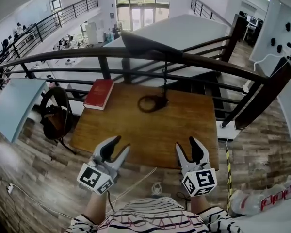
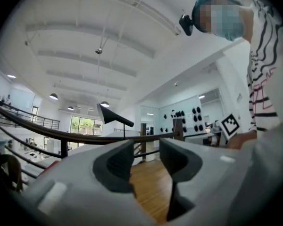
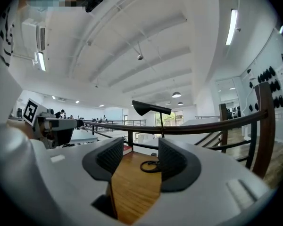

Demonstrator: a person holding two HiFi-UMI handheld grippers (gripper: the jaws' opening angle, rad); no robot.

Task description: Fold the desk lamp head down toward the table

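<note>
A black desk lamp stands at the far side of the wooden table [image 1: 136,135]. Its cone head [image 1: 144,44] sits high on a thin stem above a ring base [image 1: 153,103]. Both grippers hover at the table's near edge, well short of the lamp. My left gripper [image 1: 122,143] is open with nothing between its jaws, and so is my right gripper [image 1: 185,143]. In the left gripper view the lamp head [image 2: 114,116] shows above the jaws [image 2: 146,147]. The right gripper view shows the head [image 3: 150,108] and ring base [image 3: 149,165] beyond the jaws [image 3: 140,149].
A red book [image 1: 99,93] lies at the table's far left corner. A dark railing [image 1: 136,55] runs just behind the table and lamp. A black round object [image 1: 56,113] stands left of the table. A white cable [image 1: 136,181] trails on the floor near me.
</note>
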